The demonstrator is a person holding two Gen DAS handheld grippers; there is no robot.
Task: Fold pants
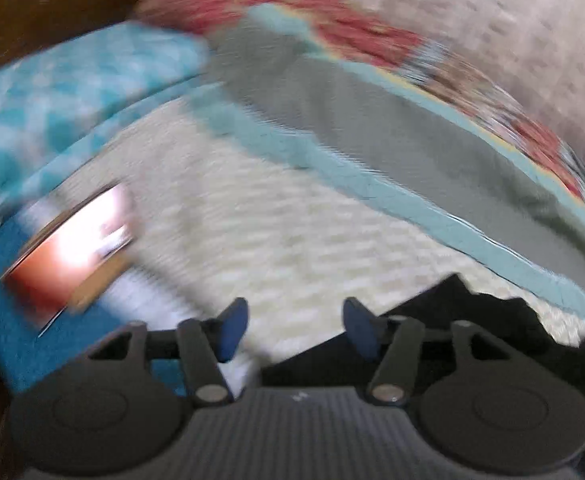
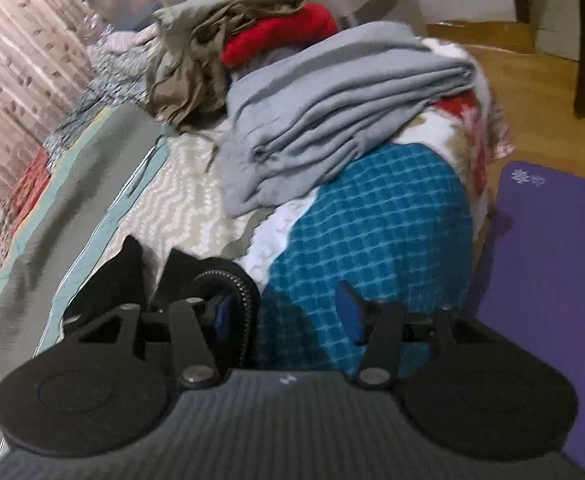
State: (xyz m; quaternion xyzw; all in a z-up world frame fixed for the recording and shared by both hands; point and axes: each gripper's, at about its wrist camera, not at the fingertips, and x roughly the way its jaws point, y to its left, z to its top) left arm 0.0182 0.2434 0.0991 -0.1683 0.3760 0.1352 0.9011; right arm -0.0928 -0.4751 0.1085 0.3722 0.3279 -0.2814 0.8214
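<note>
While both spread wide, left tool (image 1: 295,328) and right tool (image 2: 286,314) over black pants (image 2: 112,280), gripping nothing.

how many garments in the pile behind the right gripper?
3 visible: a folded grey garment at the front, a crumpled olive garment behind it to the left, and a red garment wedged between them at the back. More may be hidden underneath.

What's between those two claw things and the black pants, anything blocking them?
Nothing visible is. The black pants lie right at the right gripper, their zipper edge against its left finger. In the blurred left view the pants sit beside the open left gripper, with only bare bedspread ahead.
</note>
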